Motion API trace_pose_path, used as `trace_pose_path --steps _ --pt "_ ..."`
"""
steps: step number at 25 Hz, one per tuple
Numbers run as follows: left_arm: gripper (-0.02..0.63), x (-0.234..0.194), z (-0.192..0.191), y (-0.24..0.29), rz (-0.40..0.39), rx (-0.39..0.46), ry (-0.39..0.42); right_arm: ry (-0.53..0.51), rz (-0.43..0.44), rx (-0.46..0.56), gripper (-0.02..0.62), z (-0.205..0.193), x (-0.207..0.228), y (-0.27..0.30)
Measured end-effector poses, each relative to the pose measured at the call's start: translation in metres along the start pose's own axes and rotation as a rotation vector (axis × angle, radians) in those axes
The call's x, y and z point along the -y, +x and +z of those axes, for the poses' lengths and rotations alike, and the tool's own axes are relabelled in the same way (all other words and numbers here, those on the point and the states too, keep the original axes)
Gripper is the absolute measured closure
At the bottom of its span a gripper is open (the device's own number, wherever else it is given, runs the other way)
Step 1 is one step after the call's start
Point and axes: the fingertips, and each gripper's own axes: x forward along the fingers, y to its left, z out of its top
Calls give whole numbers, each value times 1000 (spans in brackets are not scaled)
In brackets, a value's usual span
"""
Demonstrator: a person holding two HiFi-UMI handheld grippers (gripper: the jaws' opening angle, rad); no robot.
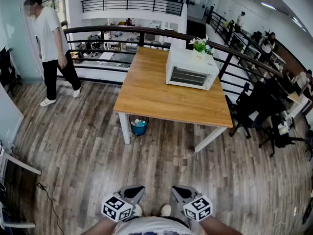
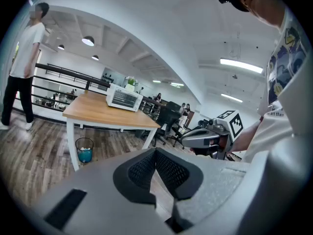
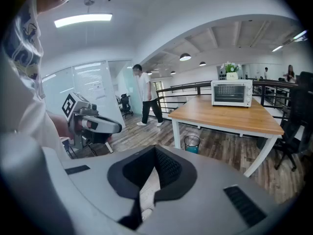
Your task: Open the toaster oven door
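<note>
The toaster oven [image 1: 191, 68] sits on the wooden table [image 1: 161, 94] at its far right corner, white, with its glass door closed and facing the table's near edge. A potted plant [image 1: 200, 45] stands just behind it at the same corner. Under the table's near left leg is a blue bin [image 1: 139, 126]. To the left of the table, well apart from it, a person in a white shirt [image 1: 51, 43] stands on the plank floor by the black railing [image 1: 98, 33] that runs behind the table. Dark office chairs [image 1: 249, 106] crowd the table's right side.

Both grippers are held low on the near side of the table, well apart from it and from the oven. The left gripper [image 1: 133, 194] has its fingers [image 2: 142, 173] pressed together at the tips with nothing between them. The right gripper [image 1: 180, 194] has its fingers [image 3: 168, 168] likewise closed tip to tip on nothing
</note>
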Motion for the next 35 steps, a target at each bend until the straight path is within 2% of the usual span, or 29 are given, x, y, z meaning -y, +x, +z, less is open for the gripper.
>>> trace_pose_path --steps 6,11,14,17,20,24,26,29,35 --pt "603 45 13 55 -54 -25 60 -2 -42 38 597 5 51 -46" --pt "603 65 21 86 -56 -37 80 44 -69 45 597 -6 83 -72" --pt "603 82 29 110 -58 -34 107 48 -81 83 593 -7 105 -90" --pt "603 99 35 132 -64 -30 123 56 -80 83 511 -16 123 -106" --pt "603 114 38 156 -59 -22 119 48 -72 88 513 -25 142 -116" --pt "603 128 30 190 -41 -38 92 59 -53 70 566 -48 169 -122" --pt "603 129 35 209 -39 -56 85 81 -55 67 593 -49 187 -124" --pt "603 119 46 240 -42 -90 87 129 -69 65 594 -49 222 -123" --pt "601 47 87 308 -36 -77 80 160 -100 33 594 -20 293 -81"
